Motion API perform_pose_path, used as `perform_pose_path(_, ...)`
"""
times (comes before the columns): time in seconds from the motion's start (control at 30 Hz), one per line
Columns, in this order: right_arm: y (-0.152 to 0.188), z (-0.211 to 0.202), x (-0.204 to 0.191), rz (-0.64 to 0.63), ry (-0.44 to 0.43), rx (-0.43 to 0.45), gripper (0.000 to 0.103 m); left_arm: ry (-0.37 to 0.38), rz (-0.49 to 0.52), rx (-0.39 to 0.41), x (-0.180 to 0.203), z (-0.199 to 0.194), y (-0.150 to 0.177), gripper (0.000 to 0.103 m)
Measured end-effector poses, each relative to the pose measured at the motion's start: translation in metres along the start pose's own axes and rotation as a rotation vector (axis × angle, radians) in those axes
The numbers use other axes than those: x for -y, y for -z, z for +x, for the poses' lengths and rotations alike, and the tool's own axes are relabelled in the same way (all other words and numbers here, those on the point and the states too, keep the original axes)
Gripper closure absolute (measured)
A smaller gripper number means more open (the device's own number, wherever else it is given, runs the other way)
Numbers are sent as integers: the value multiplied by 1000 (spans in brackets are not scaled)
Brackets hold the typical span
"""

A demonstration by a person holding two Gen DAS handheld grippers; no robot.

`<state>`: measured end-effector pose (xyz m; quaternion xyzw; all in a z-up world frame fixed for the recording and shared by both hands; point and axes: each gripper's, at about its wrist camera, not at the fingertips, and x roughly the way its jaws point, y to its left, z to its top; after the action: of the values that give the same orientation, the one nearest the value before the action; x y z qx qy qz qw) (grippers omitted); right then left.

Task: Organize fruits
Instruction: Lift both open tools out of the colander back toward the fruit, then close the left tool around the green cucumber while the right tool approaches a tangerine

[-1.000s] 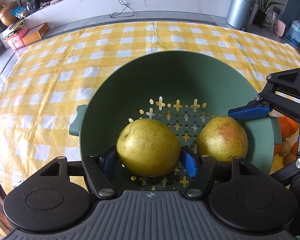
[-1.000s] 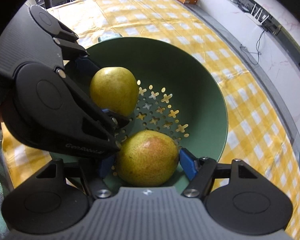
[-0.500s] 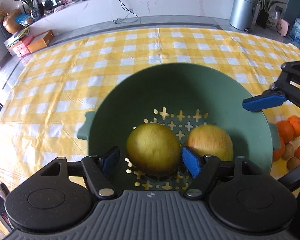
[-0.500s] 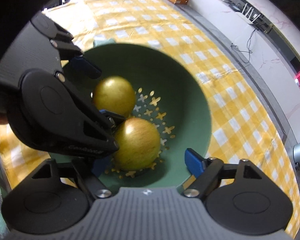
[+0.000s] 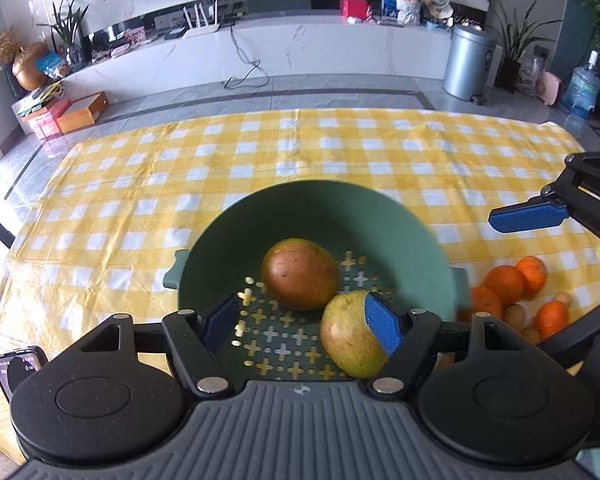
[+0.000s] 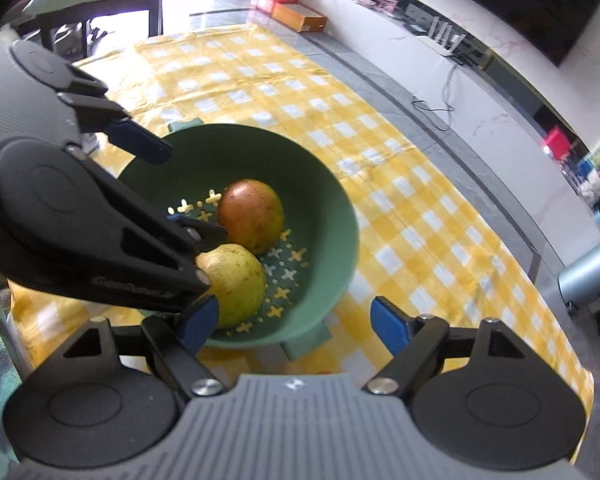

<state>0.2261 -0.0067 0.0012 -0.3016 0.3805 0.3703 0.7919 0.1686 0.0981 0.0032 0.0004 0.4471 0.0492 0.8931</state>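
Both grippers empty and spread above the green colander, two pears lying inside it.

The left gripper (image 5: 304,322) has its blue pads wide apart with nothing between them — its right pad crosses in front of the yellow-green pear (image 5: 350,334), though whether it touches the fruit cannot be told. The right gripper (image 6: 294,322) is likewise spread and holds nothing, hanging over the near rim of the green colander (image 6: 332,200). Inside the colander (image 5: 260,224) the yellow-green pear (image 6: 236,282) lies against the russet-red pear (image 5: 300,274), both on the cross-shaped holes of the bottom. The colander stands on a yellow-and-white checked cloth (image 5: 300,152). Just beside its right handle lies a heap of oranges (image 5: 504,284) with small brown fruits (image 5: 516,314) — kind unclear.
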Motion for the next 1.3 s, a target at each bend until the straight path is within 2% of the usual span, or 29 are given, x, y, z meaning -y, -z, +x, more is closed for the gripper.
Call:
perform_pose_path(0.2,47,-32,14,218,72,79,23,77,17,68,24,-30,14,19)
perform_pose_path(0.37,98,-52,22,426,115,104,23,166,106,111,51,-48,32,19)
perform_pose_path(0.5,144,-65,22,573,132,129,23,232,152,113,68,-50,48,19)
perform_pose_path(0.67,184,-73,16,706,122,142,23,281,220,98,87,-51,68,19)
perform_pose_path(0.87,207,-69,9,766,116,133,21,312,332,63,107,-47,90,19)
perform_pose_path(1.0,213,-64,6,764,90,126,23,302,405,40,116,-40,104,19)
perform_pose_path(1.1,217,-57,7,776,61,106,32,285,455,28,121,-32,112,19)
perform_pose_path(1.23,218,-49,10,796,50,87,34,264,496,22,127,-23,119,19)
perform_pose_path(1.3,217,-46,9,791,54,78,43,268,503,15,128,-20,121,19)
